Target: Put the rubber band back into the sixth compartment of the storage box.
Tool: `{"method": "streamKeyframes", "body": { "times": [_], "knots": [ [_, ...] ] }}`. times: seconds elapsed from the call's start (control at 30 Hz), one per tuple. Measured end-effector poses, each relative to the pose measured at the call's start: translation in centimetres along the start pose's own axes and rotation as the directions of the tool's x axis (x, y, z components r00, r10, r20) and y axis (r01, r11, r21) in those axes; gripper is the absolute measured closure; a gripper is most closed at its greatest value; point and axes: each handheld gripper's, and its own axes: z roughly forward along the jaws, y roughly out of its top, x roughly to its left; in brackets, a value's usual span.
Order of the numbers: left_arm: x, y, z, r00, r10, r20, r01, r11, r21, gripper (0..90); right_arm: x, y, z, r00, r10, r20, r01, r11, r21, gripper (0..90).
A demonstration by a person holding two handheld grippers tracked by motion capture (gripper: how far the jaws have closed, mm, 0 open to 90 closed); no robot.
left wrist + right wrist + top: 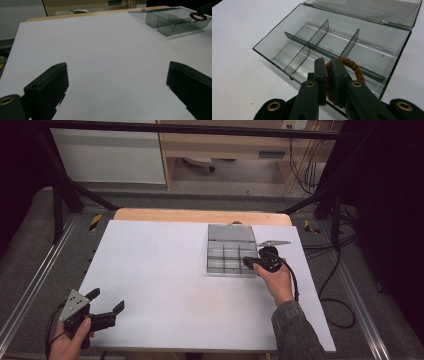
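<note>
White sheet covering a wooden table, dark floor and metal rails lying around it, pale cabinets standing behind.

Sitting toward the far right part of the sheet: clear grey plastic box, lid hinged open and lying back on the far side of the box. Showing in the right gripper view as divided by thin walls into several compartments, all looking bare apart from the ring noted below.

Right gripper reaching in at the right edge of the box, held by a hand in a camouflage sleeve. Jaws standing narrow, pinching a brown braided ring, likely a hair tie. Hanging over the near right compartment of the box, just above or at its rim; touching the floor of the box or not: cannot tell. Also appearing in the left gripper view as a small brown loop at the far right corner of the box.

Left gripper resting well apart from the box, at the near left corner of the sheet, held by the other hand. Jaws spread wide, gripping nothing, bare white sheet lying between them in the left gripper view. Grey three-cornered plate riding on top, cable trailing off the near edge of the sheet.
</note>
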Motion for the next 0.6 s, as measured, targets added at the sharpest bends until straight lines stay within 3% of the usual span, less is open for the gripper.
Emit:
{"method": "streamKeyframes", "body": {
  "times": [0.27,0.6],
  "knots": [
    [0.02,-0.01,0.05,1.0000,-0.005,0.000,0.005,1.0000,-0.001,4.7,-0.44,-0.10,-0.29,0.9998,-0.003,0.020,0.003,1.000,0.003,84.0],
    [0.09,-0.11,0.09,0.9999,-0.016,0.000,0.016,0.9999,0.001,4.7,-0.65,-0.02,0.65,0.9993,0.010,0.037,-0.011,1.000,0.015,84.1]
  ]
}}
